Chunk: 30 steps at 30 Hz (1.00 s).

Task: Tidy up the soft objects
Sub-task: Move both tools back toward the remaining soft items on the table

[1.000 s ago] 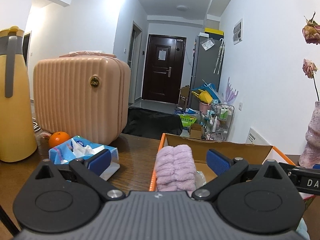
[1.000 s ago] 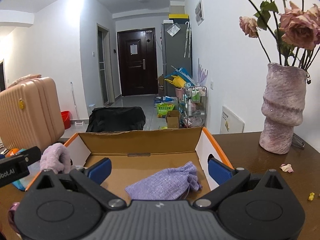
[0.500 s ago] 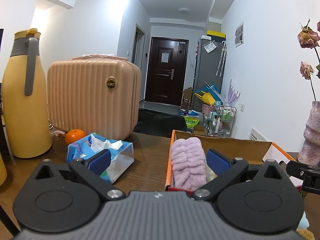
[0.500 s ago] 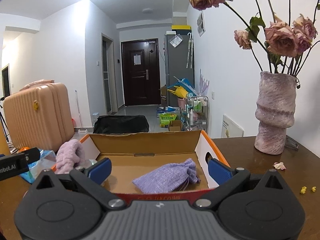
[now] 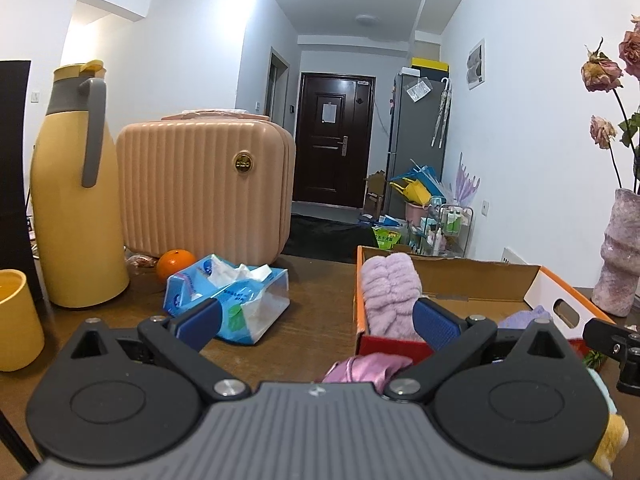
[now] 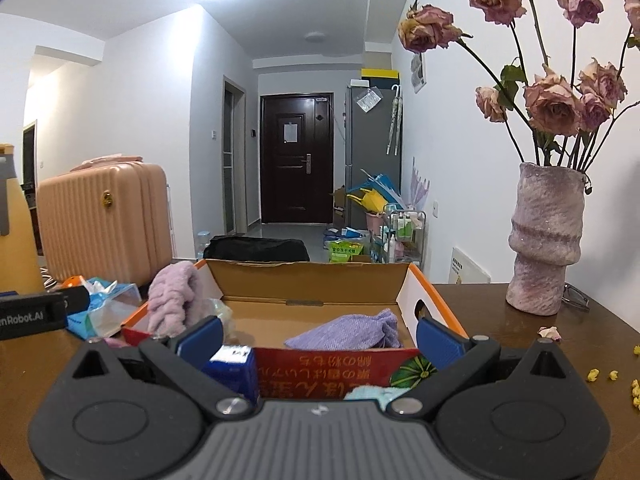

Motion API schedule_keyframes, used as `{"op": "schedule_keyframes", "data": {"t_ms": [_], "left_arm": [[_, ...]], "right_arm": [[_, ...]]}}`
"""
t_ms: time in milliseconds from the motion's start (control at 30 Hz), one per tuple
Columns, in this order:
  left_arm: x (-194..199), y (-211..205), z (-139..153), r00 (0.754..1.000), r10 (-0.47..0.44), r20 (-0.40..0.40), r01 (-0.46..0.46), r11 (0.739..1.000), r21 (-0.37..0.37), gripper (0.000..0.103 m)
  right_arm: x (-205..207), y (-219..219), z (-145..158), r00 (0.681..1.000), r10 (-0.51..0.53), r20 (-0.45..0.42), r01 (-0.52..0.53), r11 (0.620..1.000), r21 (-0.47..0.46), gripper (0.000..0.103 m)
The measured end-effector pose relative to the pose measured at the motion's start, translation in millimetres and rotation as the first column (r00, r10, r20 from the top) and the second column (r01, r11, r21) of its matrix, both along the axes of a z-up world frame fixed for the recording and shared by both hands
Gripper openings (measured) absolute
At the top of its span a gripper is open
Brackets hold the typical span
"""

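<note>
Yellow jug (image 5: 76, 200), suitcase (image 5: 204, 184), vase (image 6: 546, 240).

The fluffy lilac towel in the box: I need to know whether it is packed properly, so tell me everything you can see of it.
The fluffy lilac towel is pale purple plush with thick lengthwise ribs, bunched or rolled rather than flat. It stands upright at the left end of the cardboard box, leaning against the orange-edged left wall and rising above the rim. Crinkled clear plastic lies beside it inside the box. The purple knit pouch lies apart from it. Neither gripper touches it. Its lower part is hidden.

Lilac towel (image 5: 390, 292); peach ribbed suitcase (image 5: 204, 184); blue-padded tongs (image 5: 316, 322).
</note>
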State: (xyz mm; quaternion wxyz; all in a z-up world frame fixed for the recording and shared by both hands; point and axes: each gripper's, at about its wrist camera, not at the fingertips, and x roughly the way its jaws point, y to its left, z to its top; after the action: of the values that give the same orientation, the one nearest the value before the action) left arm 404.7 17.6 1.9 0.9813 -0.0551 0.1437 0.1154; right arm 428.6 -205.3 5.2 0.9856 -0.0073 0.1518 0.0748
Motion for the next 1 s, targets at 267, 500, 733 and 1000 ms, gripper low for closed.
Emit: {"op": "schedule_keyframes", "data": {"t_ms": [267, 500, 733, 1000], "left_arm": [[-24, 0, -2, 1.000, -0.016, -0.009, 0.016, 1.000, 0.020, 0.103], [-45, -1, -2, 0.999, -0.039, -0.010, 0.040, 0.999, 0.035, 0.103], [-64, -1, -4, 0.998, -0.062, -0.017, 0.063, 0.997, 0.047, 0.103], [-82, 1, -7, 0.996, -0.077, -0.036, 0.079, 0.995, 0.053, 0.103]], "right_arm": [[-26, 2, -6, 1.000, 0.013, 0.018, -0.012, 1.000, -0.029, 0.103], [-50, 3, -9, 0.999, 0.032, 0.030, -0.030, 0.998, -0.051, 0.103], [-70, 4, -11, 0.998, 0.052, 0.036, -0.049, 0.997, -0.061, 0.103], [-90, 3, -15, 0.998, 0.062, 0.034, -0.059, 0.995, -0.075, 0.103]]}}
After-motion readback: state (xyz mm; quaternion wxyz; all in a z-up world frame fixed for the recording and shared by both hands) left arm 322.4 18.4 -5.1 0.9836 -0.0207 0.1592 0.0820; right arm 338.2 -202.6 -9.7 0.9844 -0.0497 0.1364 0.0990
